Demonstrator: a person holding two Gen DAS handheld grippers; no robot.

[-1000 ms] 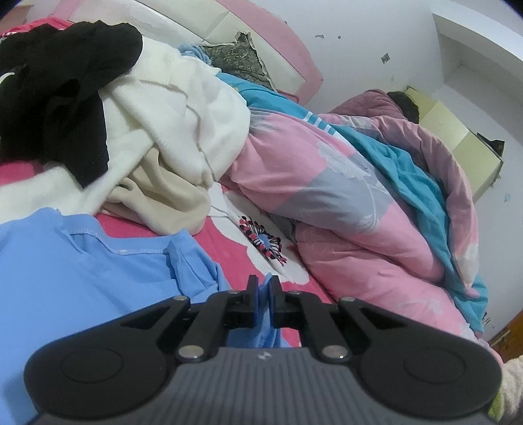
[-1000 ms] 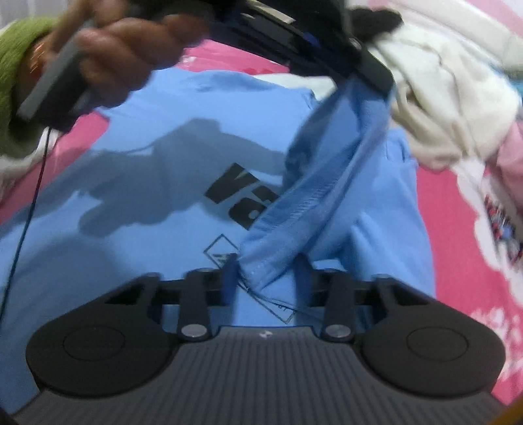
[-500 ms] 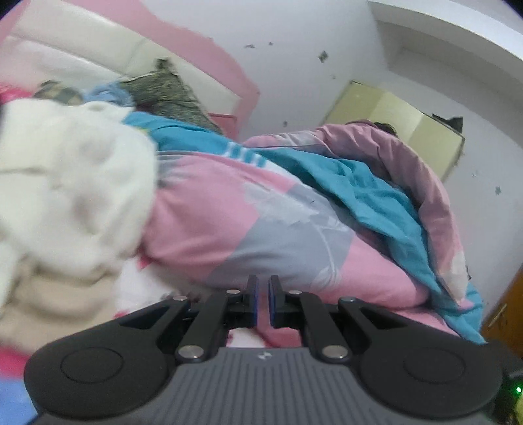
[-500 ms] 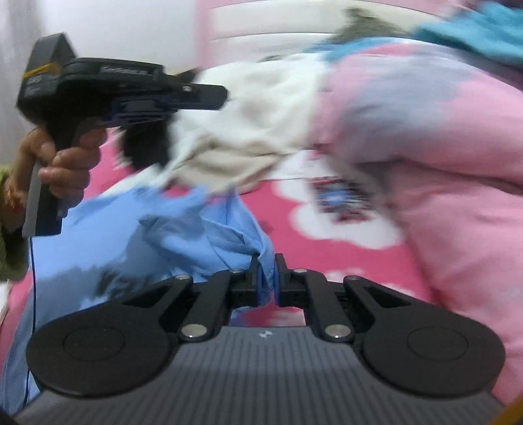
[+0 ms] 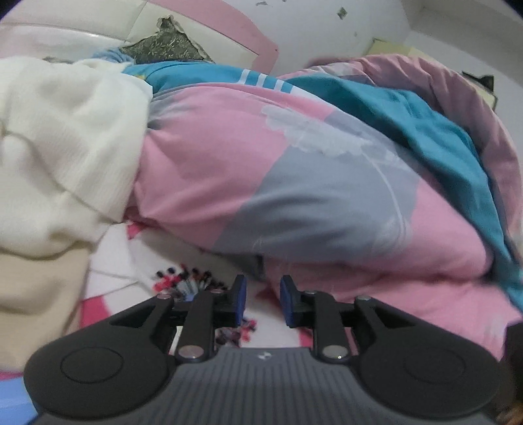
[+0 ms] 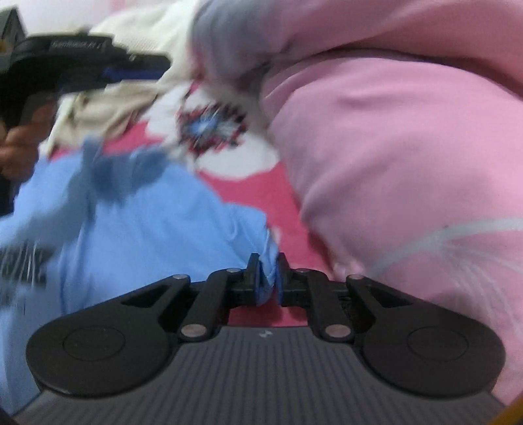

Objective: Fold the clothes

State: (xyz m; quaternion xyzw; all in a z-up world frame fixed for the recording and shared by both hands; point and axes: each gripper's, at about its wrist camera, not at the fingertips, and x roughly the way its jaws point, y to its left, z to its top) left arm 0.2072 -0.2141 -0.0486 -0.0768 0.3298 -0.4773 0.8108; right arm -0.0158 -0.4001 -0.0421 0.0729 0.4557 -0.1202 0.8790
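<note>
At the near edge of the bed, the right tool (image 6: 266, 273) is gripping a bunched fold of the light blue cotton T-shirt (image 6: 137, 225) with black lettering, though its jaws are easing apart around the cloth. The shirt is lying spread on the red and white flowered bedsheet (image 6: 248, 189), now blurred and pulled rightward compared with half a second ago. The left tool (image 5: 261, 299) is opening with nothing between its jaws, whereas a second ago it was pinching blue fabric. One rumpled pink, grey and teal quilt (image 5: 294, 170) is crowding the right side, leaving a narrow strip of sheet. One cream knitted garment (image 5: 62, 147) is piling at the left. Behind, one pink headboard (image 5: 228, 29) is meeting the white wall.
</note>
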